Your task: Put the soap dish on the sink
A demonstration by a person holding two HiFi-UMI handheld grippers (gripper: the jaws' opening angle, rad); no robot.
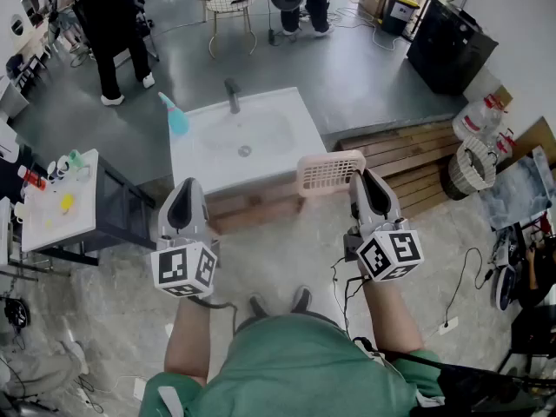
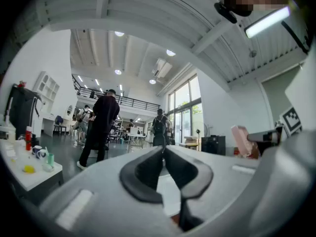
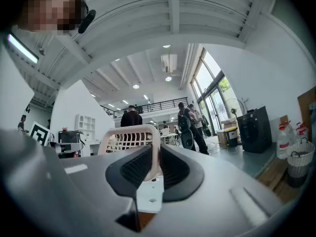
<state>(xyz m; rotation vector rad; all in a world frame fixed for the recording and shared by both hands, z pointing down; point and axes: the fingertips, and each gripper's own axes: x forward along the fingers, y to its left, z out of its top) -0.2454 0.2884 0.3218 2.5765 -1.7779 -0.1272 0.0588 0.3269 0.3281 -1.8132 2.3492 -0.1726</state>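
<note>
A pale pink slatted soap dish [image 1: 329, 172] hangs in the air just off the sink's near right corner, with my right gripper [image 1: 359, 175] shut on its right rim. In the right gripper view the soap dish [image 3: 129, 137] stands up between the black pads, its rim pinched. The white sink [image 1: 287, 150] with a grey tap [image 1: 232, 95] lies ahead, low on a wooden base. My left gripper [image 1: 185, 191] is shut and holds nothing, level in front of the sink's near left side. In the left gripper view its jaws [image 2: 164, 149] meet, and the soap dish [image 2: 240, 140] shows at right.
A teal spray bottle [image 1: 175, 115] stands on the sink's left rim. A white side table [image 1: 54, 207] with small bottles is at left. Wooden pallet boards [image 1: 408, 159] and a wicker basket [image 1: 472, 165] lie right. People stand beyond the sink. Cables trail on the floor.
</note>
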